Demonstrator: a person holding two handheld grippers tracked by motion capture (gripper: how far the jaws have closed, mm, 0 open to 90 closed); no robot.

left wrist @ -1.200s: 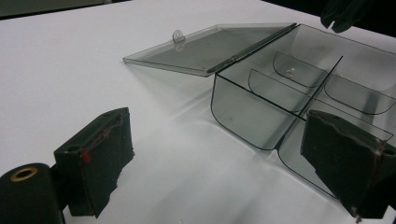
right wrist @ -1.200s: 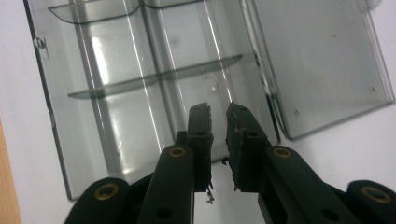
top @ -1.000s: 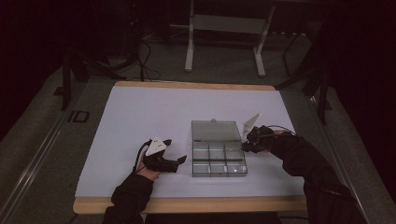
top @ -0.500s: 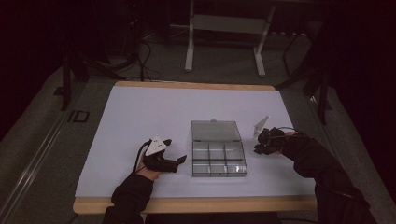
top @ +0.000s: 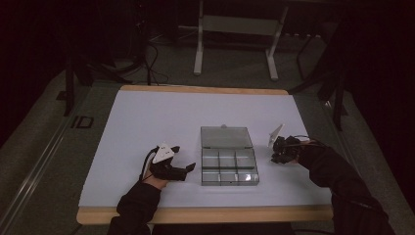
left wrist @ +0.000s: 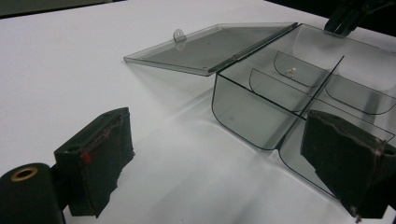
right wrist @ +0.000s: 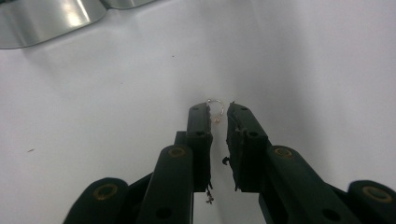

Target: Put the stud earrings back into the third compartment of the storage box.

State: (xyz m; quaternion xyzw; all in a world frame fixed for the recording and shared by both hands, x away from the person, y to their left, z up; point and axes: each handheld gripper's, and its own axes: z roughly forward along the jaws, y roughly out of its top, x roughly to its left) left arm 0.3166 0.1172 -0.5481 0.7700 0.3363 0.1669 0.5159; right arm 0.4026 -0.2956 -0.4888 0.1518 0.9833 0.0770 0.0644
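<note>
Since a second ago our right gripper [top: 280, 154] has drawn away from the right edge of the clear compartment box [top: 229, 166] and now sits on the white table [top: 147, 117] well to the right of that box, while our left gripper [top: 178, 166] has stayed just left of the box's near corner. In the right gripper view the jaws are nearly closed, with only a narrow slit between them, and a tiny wire ring carrying a small pale bead [right wrist: 215, 108] lies right at their tips; we cannot tell whether the tips already pinch it or only frame it on the table. Our left gripper's jaws stand wide apart, holding nothing, one pad [left wrist: 100, 154] clear of the box and the other close against its near wall. The box's lid [left wrist: 210, 44] is laid flat open behind it, and one far compartment holds a small pale speck [left wrist: 292, 71], perhaps a similar piece. We judge the ring to be very light, thin and easily bent, and likely to skate on the smooth surface, so we would take it across the wire loop with the very tips, squeezing gently, and carry it low toward the box so that a slip loses little.
</note>
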